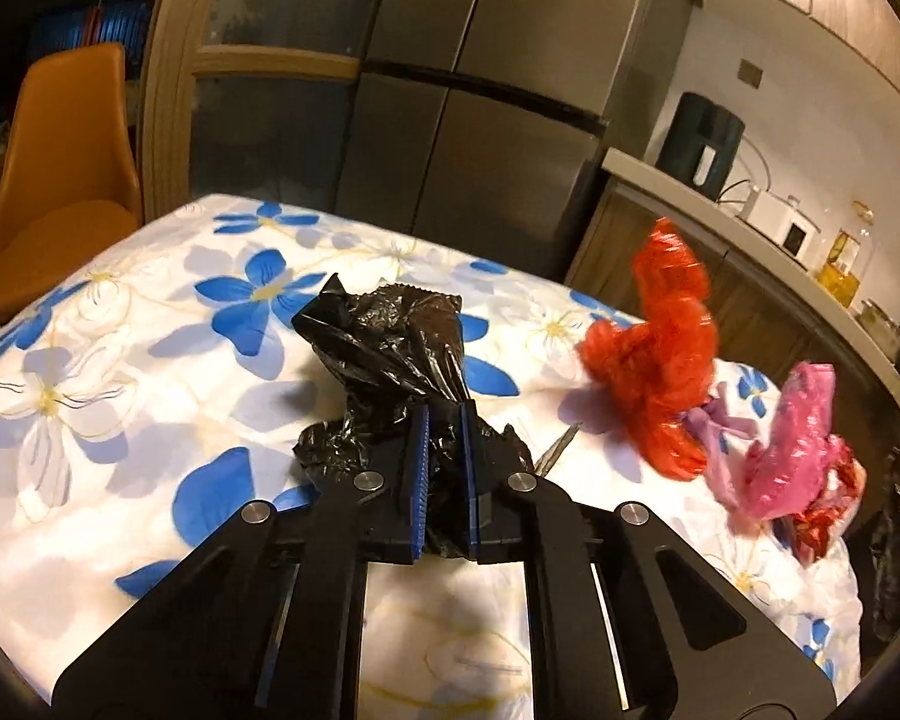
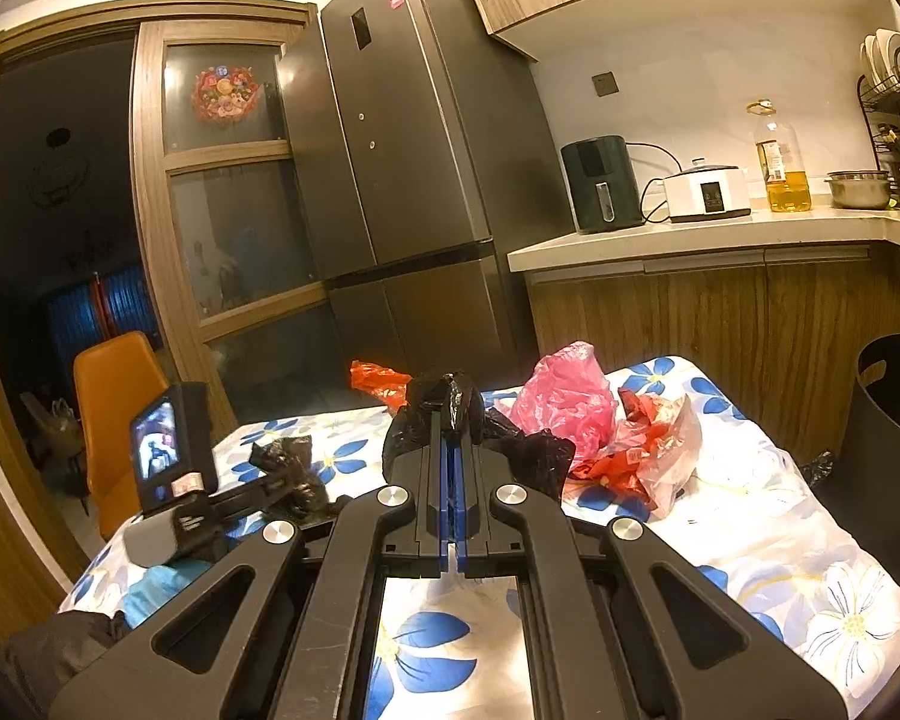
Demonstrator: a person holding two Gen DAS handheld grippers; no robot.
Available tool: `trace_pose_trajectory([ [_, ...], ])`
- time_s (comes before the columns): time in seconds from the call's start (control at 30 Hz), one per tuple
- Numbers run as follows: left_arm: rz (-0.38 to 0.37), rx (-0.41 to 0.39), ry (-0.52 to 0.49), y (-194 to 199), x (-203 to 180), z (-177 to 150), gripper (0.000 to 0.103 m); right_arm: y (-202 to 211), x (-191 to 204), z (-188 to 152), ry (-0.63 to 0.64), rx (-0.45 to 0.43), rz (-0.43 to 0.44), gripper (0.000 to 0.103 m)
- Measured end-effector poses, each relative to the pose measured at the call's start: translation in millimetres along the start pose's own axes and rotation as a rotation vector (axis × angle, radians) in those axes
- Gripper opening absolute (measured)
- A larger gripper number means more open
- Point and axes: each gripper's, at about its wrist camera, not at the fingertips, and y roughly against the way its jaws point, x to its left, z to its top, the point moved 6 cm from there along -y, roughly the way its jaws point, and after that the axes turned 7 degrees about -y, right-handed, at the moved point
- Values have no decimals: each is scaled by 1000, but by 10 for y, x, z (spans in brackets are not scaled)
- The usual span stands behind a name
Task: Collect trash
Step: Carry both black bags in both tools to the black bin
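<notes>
My left gripper (image 1: pixel 444 420) is shut on a crumpled black plastic bag (image 1: pixel 384 348), which lies on the flower-print tablecloth (image 1: pixel 120 408) and bulges out beyond the blue pads. To its right are a red bag (image 1: pixel 660 348), blurred, and a pink bag (image 1: pixel 792 444). In the right wrist view my right gripper (image 2: pixel 450 429) is shut on a second black bag (image 2: pixel 444 399), pinched at the fingertips above the table. Just past it lie the pink bag (image 2: pixel 564 396) and a red and clear wrapper (image 2: pixel 642 456). The left gripper (image 2: pixel 270 483) with its black bag (image 2: pixel 288 459) shows at the left.
A black bin (image 2: pixel 888 420) stands off the table's right edge. An orange-red bag (image 2: pixel 378 381) lies at the far edge. An orange chair (image 2: pixel 120 408) is at the far left, a grey fridge (image 2: pixel 402 180) behind the table, and a counter (image 2: pixel 690 240) with appliances to the right.
</notes>
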Motion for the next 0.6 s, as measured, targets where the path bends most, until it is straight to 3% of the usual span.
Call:
trace_pose_trajectory([
  [0.3, -101, -110, -56, 785, -422, -38, 8, 219, -69, 84, 7, -33, -12, 2],
  [0.6, -196, -171, -127, 1253, -1009, -33, 8, 550, -293, 217, -10, -82, -52, 2],
])
